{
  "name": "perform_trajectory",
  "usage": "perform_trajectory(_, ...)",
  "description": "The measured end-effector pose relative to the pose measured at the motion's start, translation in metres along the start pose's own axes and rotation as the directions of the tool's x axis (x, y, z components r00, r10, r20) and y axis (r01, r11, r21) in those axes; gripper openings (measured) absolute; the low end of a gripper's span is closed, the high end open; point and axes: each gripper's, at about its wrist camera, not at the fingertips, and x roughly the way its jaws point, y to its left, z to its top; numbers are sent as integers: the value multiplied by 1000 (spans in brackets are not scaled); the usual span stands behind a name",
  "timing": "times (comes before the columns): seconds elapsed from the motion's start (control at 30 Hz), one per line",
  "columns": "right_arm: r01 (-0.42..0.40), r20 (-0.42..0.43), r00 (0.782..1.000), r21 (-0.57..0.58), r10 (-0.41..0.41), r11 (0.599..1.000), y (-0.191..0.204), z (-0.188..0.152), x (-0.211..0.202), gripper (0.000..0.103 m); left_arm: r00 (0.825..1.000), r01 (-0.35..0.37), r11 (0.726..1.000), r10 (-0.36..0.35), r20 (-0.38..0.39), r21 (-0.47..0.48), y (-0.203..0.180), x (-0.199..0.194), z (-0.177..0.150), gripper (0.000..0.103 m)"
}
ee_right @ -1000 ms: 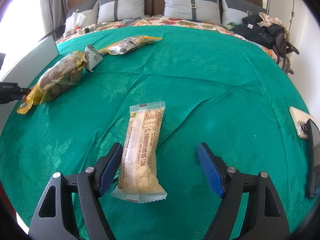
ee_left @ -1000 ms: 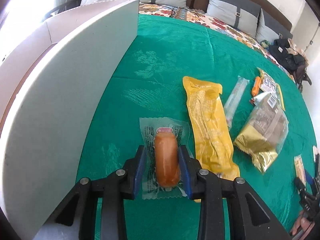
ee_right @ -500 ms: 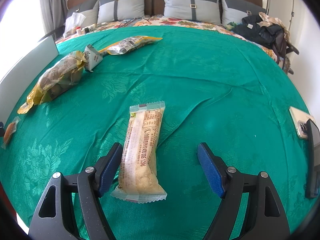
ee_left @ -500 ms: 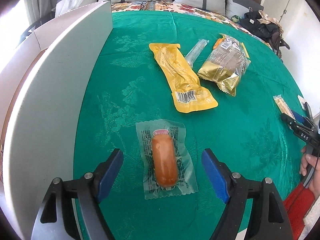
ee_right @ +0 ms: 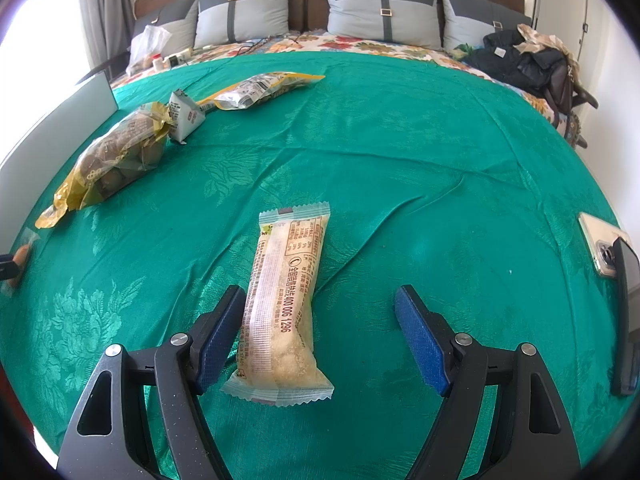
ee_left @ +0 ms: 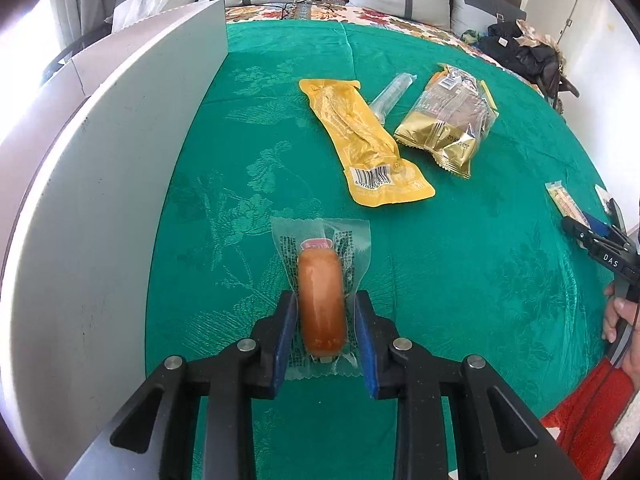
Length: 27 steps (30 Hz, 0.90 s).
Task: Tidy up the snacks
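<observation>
An orange sausage in a clear wrapper (ee_left: 320, 276) lies on the green bedspread (ee_left: 460, 260). My left gripper (ee_left: 325, 302) is closing on it, and both blue pads touch the wrapper at the sausage's sides. A pale snack bar in a printed wrapper (ee_right: 284, 300) lies lengthwise between the fingers of my right gripper (ee_right: 320, 294). That gripper stands open, with the bar close to its left finger and far from the right one. My right gripper's tip (ee_left: 592, 236) and a hand also show at the right edge of the left wrist view.
A white box wall (ee_left: 100, 200) runs along the left. A yellow pack (ee_left: 360, 140), a clear tube (ee_left: 390, 94) and a gold bag (ee_left: 448, 120) lie further back. A phone (ee_right: 600, 248) lies at the right edge; pillows and dark clothes line the headboard.
My left gripper let go of the sausage pack, stood wide open over it, and has now closed on it again. The right gripper and the snack bar have not moved.
</observation>
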Motion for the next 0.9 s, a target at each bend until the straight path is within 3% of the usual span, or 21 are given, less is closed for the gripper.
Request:
perform_trajectory(0.27,-1,0,1000,0,1,1000,-1,0,0,80,1000,-1,998,-1,29,57,-15,-4,-10,27)
perform_trajectory(0.43,-21,-11,1000,-7,21,1000,0,1,1,85,999,24,999,-25,38,26,-9,-4,-11,28)
perform_trajectory(0.57,-35,-127,992,-45,29,998,1,12,6,86,998,28,999,-29,51,17,-7,-5,-13,28)
perform_trajectory(0.7,-47,-310,950,-35,34,998,4,32,14,84,997,50,999,-50,53,-2,-2,-5,-13,28)
perform_trajectory(0.8,-61,-375,926,-56,35,997,12,40,18,84,996,72,997,-71,54,-29,4,-6,-15,28)
perform_trajectory(0.83,-49,-381,924,-76,16,996,15,41,18,82,996,77,996,-75,55,-35,5,-7,-17,28)
perform_trajectory(0.87,-39,-383,924,-89,1,995,17,42,17,71,995,81,996,-79,55,-39,7,-8,-18,28)
perform_trajectory(0.9,-38,-384,923,-89,0,995,19,43,16,49,995,85,996,-83,55,-41,8,-8,-19,28)
